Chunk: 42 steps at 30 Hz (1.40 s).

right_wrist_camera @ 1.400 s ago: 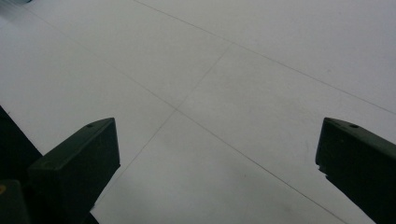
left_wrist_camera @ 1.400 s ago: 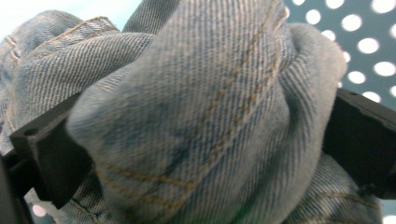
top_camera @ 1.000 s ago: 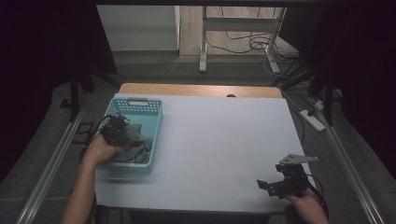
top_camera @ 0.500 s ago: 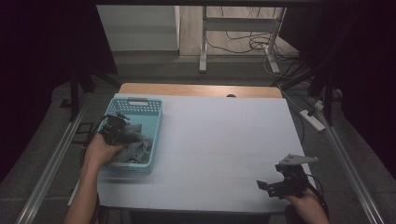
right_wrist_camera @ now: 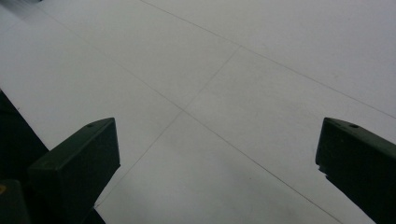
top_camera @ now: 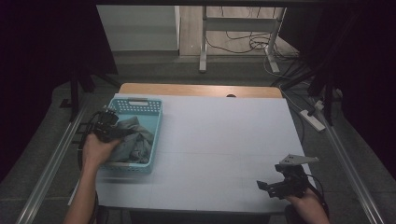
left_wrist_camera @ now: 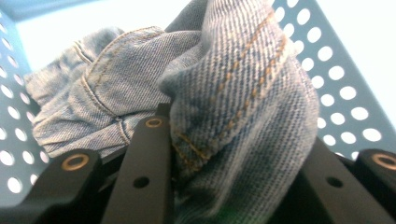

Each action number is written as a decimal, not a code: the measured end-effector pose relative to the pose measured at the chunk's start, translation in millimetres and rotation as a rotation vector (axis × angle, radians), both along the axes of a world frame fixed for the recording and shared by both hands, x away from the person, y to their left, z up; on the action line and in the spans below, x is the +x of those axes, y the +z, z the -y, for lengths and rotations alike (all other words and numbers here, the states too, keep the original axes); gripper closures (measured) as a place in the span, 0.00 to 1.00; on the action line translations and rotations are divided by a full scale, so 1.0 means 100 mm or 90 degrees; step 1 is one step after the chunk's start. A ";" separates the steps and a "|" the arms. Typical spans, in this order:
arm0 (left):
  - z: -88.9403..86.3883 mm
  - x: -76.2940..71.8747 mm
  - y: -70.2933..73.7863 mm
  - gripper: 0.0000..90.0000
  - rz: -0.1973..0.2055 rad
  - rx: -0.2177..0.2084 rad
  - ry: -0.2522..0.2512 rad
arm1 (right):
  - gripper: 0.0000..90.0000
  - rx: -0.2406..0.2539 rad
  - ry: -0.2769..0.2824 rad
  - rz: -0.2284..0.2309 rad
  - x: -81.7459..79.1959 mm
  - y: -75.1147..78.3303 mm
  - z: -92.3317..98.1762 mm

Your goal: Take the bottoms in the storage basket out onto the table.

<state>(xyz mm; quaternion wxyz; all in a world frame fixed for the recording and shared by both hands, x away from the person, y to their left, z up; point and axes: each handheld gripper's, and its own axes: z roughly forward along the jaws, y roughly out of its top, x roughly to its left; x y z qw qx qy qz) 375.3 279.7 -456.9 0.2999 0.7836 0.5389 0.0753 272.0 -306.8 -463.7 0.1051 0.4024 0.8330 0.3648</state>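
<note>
The left hand-held gripper (top_camera: 108, 125) is clamped on a bunched fold of faded blue denim garment with tan stitching (left_wrist_camera: 233, 107); its jaws have just been closing, and the cloth now sits pinched between the two black pads, bulging up over them in the left gripper view. A second ago that gripper sat lower and deeper among the cloth near the middle of the basket; now it stands higher and closer to the basket's left rim, with the denim drawn up beneath it. The person's left hand (top_camera: 95, 151) has shifted with it, while the forearm comes in from the bottom edge as before.

The denim garment lies inside a light blue perforated plastic basket with a slotted handle (top_camera: 154, 122), crumpled into a heap that covers most of the floor of the basket. In the left gripper view the basket's hole-dotted walls rise on both sides of the cloth. The basket itself has kept its place at the left side of the white tabletop (top_camera: 224, 135), near that edge.

Well apart, at the near right corner of the tabletop, the right hand-held gripper (top_camera: 268, 186) has not moved since a second ago. Its jaws stand wide apart with nothing between them, only bare white surface with faint seam lines (right_wrist_camera: 201, 121).
</note>
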 end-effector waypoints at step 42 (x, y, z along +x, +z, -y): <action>-0.17 -0.44 0.75 0.78 0.245 -0.170 0.033 | 0.00 0.014 -0.003 -0.002 0.00 0.00 0.02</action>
